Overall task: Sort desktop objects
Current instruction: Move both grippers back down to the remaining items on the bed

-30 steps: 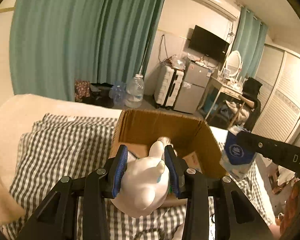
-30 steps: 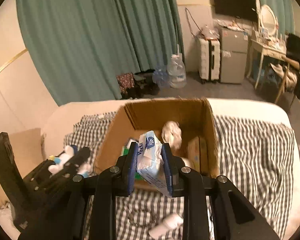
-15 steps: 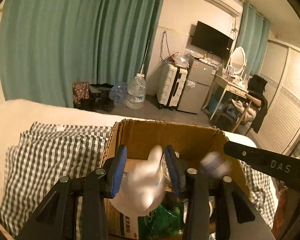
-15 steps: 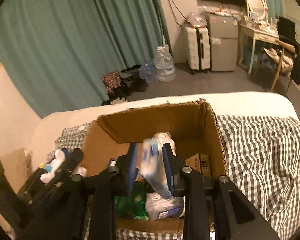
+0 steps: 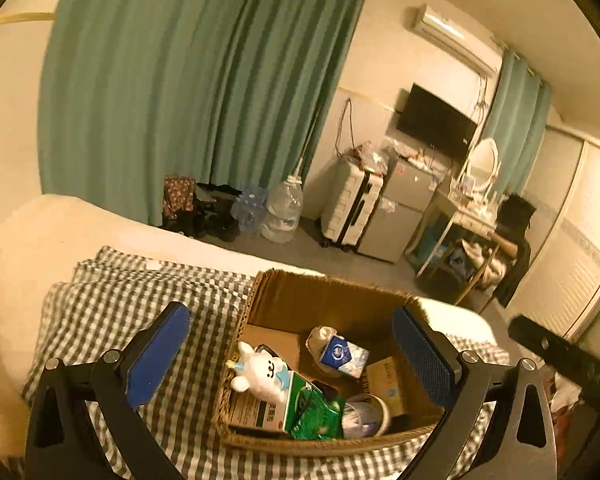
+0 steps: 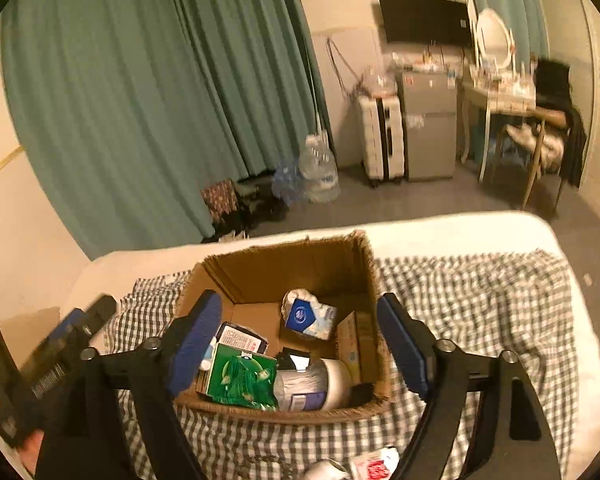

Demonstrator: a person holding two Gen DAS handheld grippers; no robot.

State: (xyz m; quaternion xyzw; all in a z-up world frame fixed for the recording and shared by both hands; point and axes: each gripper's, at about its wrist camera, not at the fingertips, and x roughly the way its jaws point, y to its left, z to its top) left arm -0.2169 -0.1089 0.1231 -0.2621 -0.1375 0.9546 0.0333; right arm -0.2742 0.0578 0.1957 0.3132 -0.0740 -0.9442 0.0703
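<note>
An open cardboard box (image 5: 328, 304) (image 6: 284, 268) stands on the checked cloth and holds several items. The white rabbit toy (image 5: 260, 368) lies at its left side, on a green packet (image 5: 316, 404) (image 6: 240, 376). The blue and white tissue pack (image 5: 342, 354) (image 6: 308, 316) rests near the back. My left gripper (image 5: 292, 356) hovers over the box, its jaws opening wide with nothing gripped. My right gripper (image 6: 300, 346) is also above the box, its jaws opening and free of the items below.
The checked cloth (image 6: 480, 312) covers a white bed. A red and white packet (image 6: 374, 466) and a white object (image 6: 324, 470) lie on the cloth in front of the box. The other gripper shows at each view's edge (image 5: 560, 352) (image 6: 60, 344). Beyond are green curtains, water jugs, a suitcase and a fridge.
Both grippers came forward over the box and opened. The white rabbit toy left the left jaws and the tissue pack left the right jaws. Both now lie in the box.
</note>
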